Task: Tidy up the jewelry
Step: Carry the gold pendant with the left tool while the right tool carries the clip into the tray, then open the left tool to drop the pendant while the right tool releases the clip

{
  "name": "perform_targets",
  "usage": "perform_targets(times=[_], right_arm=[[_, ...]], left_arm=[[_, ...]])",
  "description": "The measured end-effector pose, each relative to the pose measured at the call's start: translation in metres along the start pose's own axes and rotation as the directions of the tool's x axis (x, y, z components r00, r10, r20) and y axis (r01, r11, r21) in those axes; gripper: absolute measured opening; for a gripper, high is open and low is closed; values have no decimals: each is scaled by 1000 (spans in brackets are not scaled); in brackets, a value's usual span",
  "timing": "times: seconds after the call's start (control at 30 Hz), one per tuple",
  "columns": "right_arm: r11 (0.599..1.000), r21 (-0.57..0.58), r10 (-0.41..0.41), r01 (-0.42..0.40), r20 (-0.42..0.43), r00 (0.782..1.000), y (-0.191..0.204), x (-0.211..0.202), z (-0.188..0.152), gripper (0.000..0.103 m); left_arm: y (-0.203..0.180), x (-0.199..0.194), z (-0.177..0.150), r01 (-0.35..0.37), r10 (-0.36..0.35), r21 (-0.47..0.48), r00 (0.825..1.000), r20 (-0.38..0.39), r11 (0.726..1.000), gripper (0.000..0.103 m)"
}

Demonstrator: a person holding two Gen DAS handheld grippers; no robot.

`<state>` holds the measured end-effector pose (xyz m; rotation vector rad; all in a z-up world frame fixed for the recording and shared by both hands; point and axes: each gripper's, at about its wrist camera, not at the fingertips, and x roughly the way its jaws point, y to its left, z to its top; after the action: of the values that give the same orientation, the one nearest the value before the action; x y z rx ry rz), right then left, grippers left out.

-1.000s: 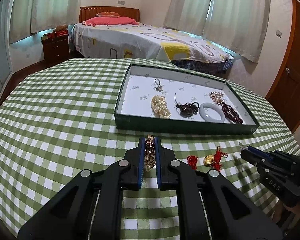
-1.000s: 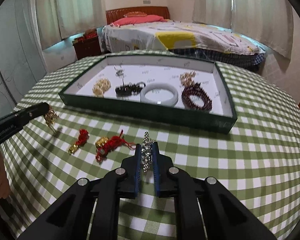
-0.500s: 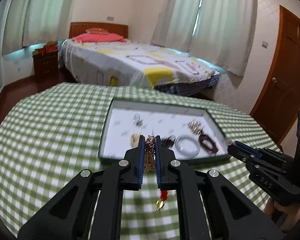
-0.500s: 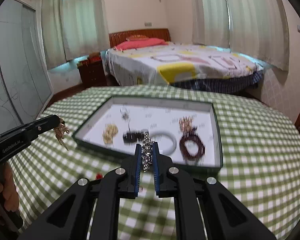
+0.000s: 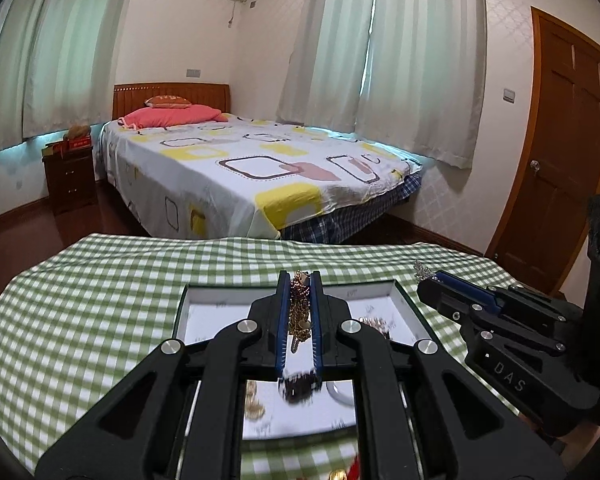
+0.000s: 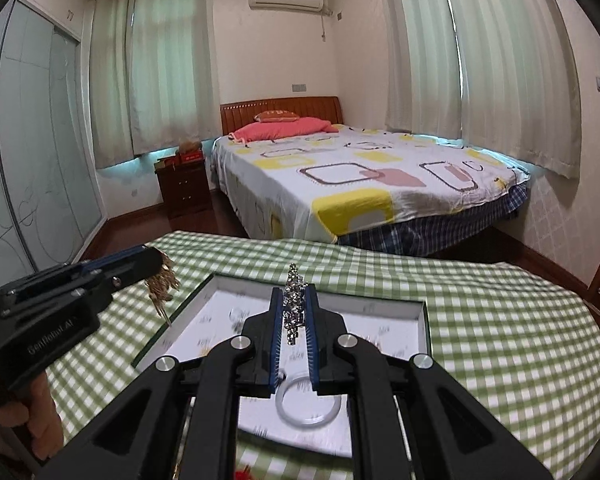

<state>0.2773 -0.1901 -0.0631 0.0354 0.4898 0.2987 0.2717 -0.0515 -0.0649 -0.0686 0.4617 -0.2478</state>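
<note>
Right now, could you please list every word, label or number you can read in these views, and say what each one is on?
"DAS": on the body of the right gripper, seen from the left wrist.
"GenRobot.AI": on the body of the left gripper, seen from the right wrist; slightly blurred.
Small grey print on the tray lining: too blurred to read.
Pattern on the small cushion on the bed: unreadable.

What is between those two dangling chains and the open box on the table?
Nothing visible. The gold chain in the left tongs and the silver chain in the right tongs hang above the lidless box.
</note>
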Motion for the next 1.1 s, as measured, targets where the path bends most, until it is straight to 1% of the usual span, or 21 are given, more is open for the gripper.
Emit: perform_targets(times=[0.1, 0.2, 0.33, 0.43, 0.5, 0.63, 0.7, 0.83, 0.93, 1.1], right_arm=[[1000, 4, 6, -6, 3, 1000, -4, 16, 5, 11], [1000, 4, 5, -5, -12, 1000, -8, 35, 3, 11], [999, 32, 12, -9, -75, 997, -18, 69, -9, 11], [999, 35, 4, 0, -119, 993, -23, 87, -19, 11], [999, 38, 1, 5, -153, 988, -25, 100, -26, 11], [999, 44, 0, 11, -228, 974, -28, 118, -37, 11], [999, 44, -3, 15, -265, 964, -28, 126, -41, 11], [999, 46, -10, 25, -313, 950, -31, 134, -47, 11], [998, 49, -12, 31, -351, 936, -34, 140, -52, 11], [999, 39, -18, 36, -381, 925, -34, 143, -54, 11]], left_arm=[[-2, 24, 3, -3, 3, 0, 1000, -12, 1000, 10], [0, 56, -1, -10, 10, -10, 998, -57, 1000, 10], [3, 94, -12, -23, 21, -10, 991, -130, 1000, 10], [5, 122, -23, -34, 34, 3, 981, -192, 999, 10], [9, 130, -30, -38, 37, 2, 975, -217, 999, 10], [15, 149, -41, -47, 44, -6, 959, -281, 999, 10], [17, 157, -45, -55, 52, -1, 946, -319, 998, 10], [20, 167, -51, -62, 57, -1, 927, -370, 998, 10], [21, 172, -54, -66, 59, -4, 918, -393, 998, 10], [23, 178, -58, -62, 53, -7, 904, -424, 998, 10]])
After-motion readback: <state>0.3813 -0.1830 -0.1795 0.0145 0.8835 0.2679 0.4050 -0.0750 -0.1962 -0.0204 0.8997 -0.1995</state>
